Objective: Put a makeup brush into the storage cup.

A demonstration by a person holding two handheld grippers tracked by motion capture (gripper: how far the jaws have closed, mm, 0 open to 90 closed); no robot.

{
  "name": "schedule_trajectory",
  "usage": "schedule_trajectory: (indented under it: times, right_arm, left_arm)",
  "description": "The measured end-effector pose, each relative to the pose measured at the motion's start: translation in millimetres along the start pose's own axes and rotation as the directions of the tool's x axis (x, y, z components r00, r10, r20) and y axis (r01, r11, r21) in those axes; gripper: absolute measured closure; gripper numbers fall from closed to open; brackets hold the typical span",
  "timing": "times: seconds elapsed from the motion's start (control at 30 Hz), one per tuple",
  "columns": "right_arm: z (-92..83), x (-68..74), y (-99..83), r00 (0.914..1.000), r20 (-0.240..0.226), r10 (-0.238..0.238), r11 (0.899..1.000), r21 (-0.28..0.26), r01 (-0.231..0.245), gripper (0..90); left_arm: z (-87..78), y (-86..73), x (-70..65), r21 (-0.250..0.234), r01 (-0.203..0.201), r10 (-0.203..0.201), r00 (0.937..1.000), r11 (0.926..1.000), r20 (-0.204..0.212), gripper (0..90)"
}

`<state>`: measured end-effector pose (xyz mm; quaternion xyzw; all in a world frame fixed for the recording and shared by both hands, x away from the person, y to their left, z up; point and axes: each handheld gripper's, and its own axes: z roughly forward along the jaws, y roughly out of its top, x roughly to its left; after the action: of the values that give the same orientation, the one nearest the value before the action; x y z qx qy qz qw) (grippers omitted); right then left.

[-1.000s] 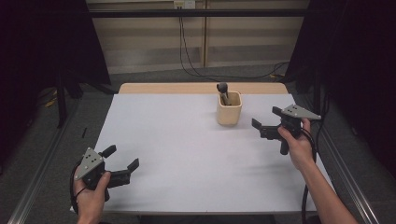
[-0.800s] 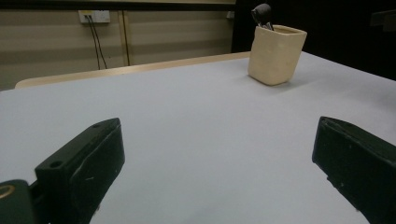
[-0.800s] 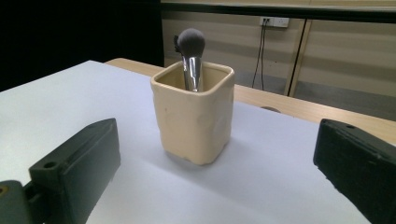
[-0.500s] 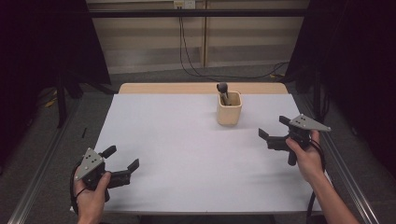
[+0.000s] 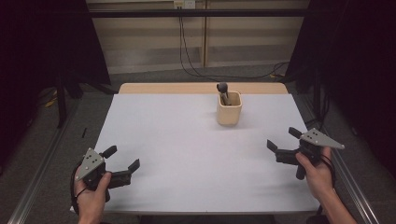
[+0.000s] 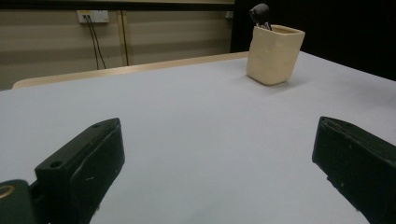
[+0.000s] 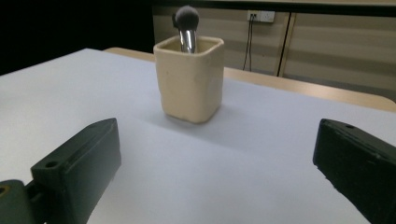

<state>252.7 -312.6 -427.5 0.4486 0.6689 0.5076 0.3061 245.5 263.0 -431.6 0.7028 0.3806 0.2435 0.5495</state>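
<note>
A cream square cup [image 5: 229,111] stands upright on the white table [image 5: 187,149], toward the back and right of centre. A makeup brush [image 5: 222,89] with a dark round head stands in it. My left gripper [image 5: 122,159] is held open at the front left corner, nothing between its jaws. My right gripper [image 5: 282,141] is open near the right edge, well in front of the cup, and holds nothing. The cup [image 6: 274,55] appears far off at the upper right in the left gripper view. In the right gripper view the cup [image 7: 190,86] and its brush [image 7: 186,24] lie ahead between the jaws.
The table's far edge shows a bare wooden strip [image 5: 201,88]. Cables [image 5: 187,51] hang down the back wall to the floor. Dark curtains stand at both sides, and metal rails [image 5: 355,186] run along the table's flanks.
My right gripper has drawn back from beside the cup toward the front right of the table. The left gripper has stayed put.
</note>
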Motion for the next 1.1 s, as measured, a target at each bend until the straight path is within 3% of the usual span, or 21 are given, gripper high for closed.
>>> schedule_trajectory:
  times: [0.63,0.93,1.1]
  right_arm:
    - [-32.2,5.1,-28.2,0.9991,0.034,0.025,1.0,-0.006,-0.025,0.7]
    - [-33.4,2.1,-31.6,0.9986,0.03,0.043,0.999,0.007,-0.043,1.1]
    - [-31.3,4.6,-32.8,0.9997,0.015,0.019,1.0,0.016,-0.02,2.1]
  left_arm:
    - [1.4,-0.5,-2.3,0.002,0.003,-0.003,0.9999,1.0,0.017,1.9]
    - [2.7,-0.6,-1.0,0.005,0.0,0.0,0.9997,1.0,0.024,1.9]
    - [2.3,-0.5,-1.2,0.006,-0.003,0.003,0.9997,1.0,0.024,1.9]
